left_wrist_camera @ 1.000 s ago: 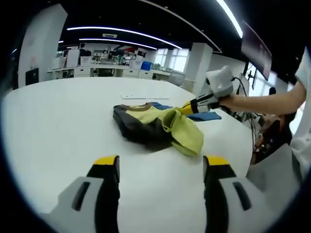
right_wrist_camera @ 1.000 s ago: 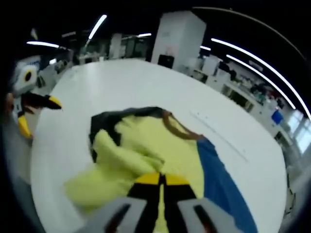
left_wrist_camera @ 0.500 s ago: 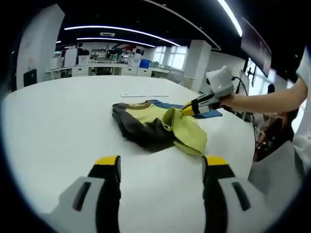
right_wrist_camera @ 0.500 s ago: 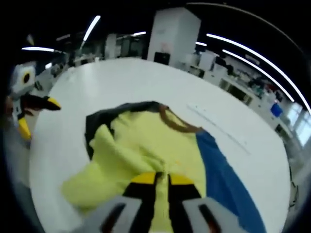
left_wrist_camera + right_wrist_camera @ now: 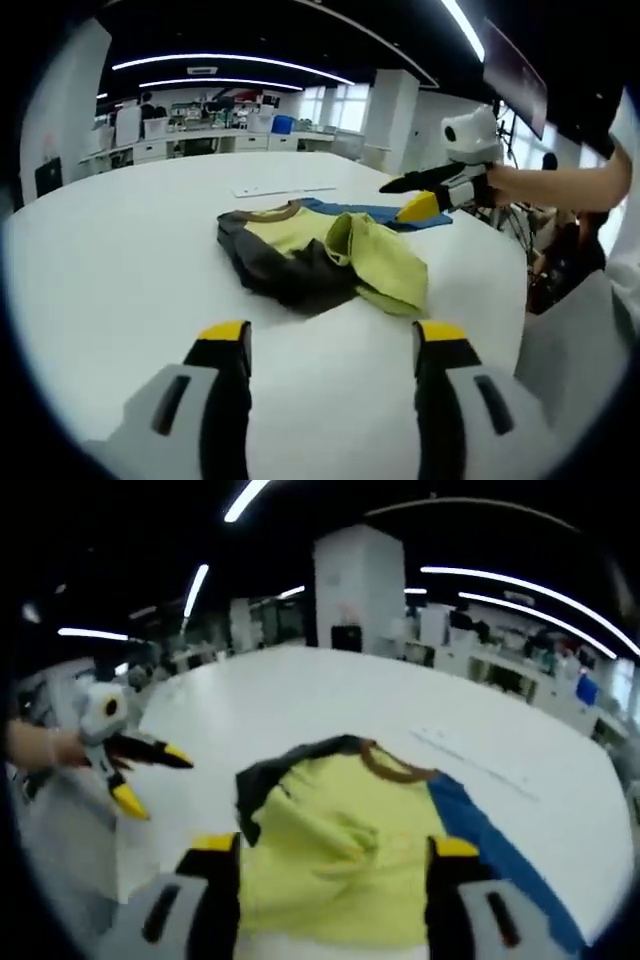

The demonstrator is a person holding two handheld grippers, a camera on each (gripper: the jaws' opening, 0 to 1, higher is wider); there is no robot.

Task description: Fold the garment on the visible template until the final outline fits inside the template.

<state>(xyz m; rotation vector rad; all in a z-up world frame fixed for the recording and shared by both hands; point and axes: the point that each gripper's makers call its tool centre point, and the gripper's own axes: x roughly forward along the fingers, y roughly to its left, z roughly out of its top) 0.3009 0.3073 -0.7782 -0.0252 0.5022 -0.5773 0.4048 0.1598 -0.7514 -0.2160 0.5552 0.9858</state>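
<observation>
Open-plan office w/ long ceiling light strips [image 5: 230, 60] and a white pillar [image 5: 362, 585] behind; big white table [image 5: 110, 270] takes up most of the room in front of me

Garment [image 5: 320, 255] lies in a rumpled heap on the table – yellow-green body, dark grey sleeve/side, brown collar band. In the left gripper view a yellow-green flap is folded over on top at its right side, dark part bunched toward the left. Blue template [image 5: 385, 213] lies flat under and behind it, sticking out past the garment's far-right edge; in the right gripper view the blue [image 5: 505, 865] shows as a strip along the garment's [image 5: 340, 840] right side. Garment not neatly folded, outline spills off the blue on the dark side

Right gripper [image 5: 412, 196] hovers above the table just beyond the garment's right end, held by a hand [image 5: 500, 183]; jaws parted, one dark one yellow-tipped, nothing between them. Its own view confirms: both jaws wide apart, garment seen between but not gripped

Left gripper [image 5: 330, 335] sits low over bare table, nearer than the garment and well apart from it; jaws spread wide, empty. It also shows at the left of the right gripper view [image 5: 145, 775], jaws apart, hand on it

Thin white strip [image 5: 285, 190] lies on the table beyond the garment. Desks [image 5: 190, 135] and clutter far back, too small to make out
</observation>
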